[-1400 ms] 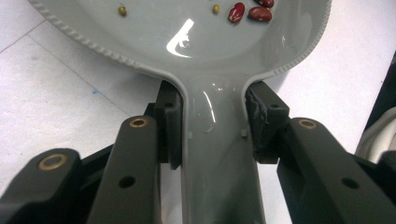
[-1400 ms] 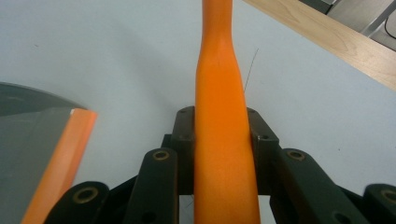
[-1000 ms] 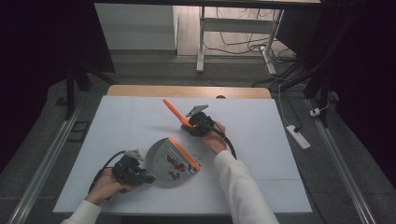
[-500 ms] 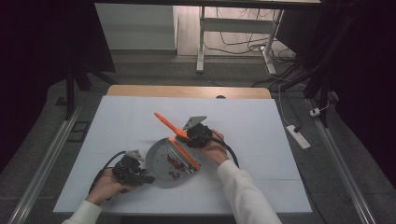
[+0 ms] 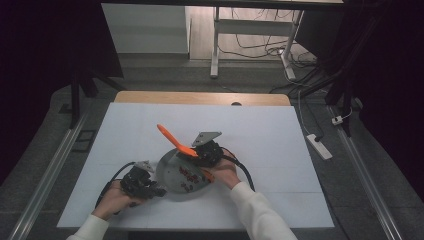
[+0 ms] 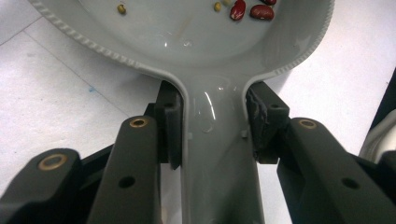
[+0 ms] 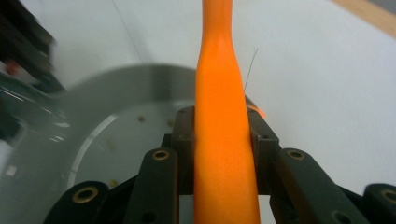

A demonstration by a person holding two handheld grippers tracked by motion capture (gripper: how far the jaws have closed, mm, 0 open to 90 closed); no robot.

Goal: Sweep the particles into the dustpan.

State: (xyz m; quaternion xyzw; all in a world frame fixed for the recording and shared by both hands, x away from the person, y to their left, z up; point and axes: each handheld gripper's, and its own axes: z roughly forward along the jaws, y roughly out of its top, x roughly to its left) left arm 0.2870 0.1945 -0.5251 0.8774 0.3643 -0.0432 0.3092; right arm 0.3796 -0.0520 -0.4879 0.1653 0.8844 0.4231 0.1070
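Observation:
A grey round dish (image 5: pixel 170 172) with a short handle (image 6: pixel 217 158) sits on the white table. It holds several red beans (image 5: pixel 189 176) and a few small pale ones (image 6: pixel 217 6). My left gripper (image 5: pixel 142 184) (image 6: pixel 212 126) is shut on the dish's handle from the near left. My right gripper (image 5: pixel 207 152) (image 7: pixel 224 140) is shut on a long orange utensil (image 5: pixel 172 139) (image 7: pixel 223 107). It hovers at the dish's far right rim (image 7: pixel 93 140), and the utensil points away to the far left.
The white table top (image 5: pixel 280 140) has bare room to the right and at the back. A wooden edge (image 5: pixel 200 98) runs along its far side. Another short orange piece (image 5: pixel 208 175) shows at the dish's right rim by the hand.
My right gripper has come nearer and leftward with the orange utensil, from behind the dish to over its far right rim. The left gripper and the dish have stayed put.

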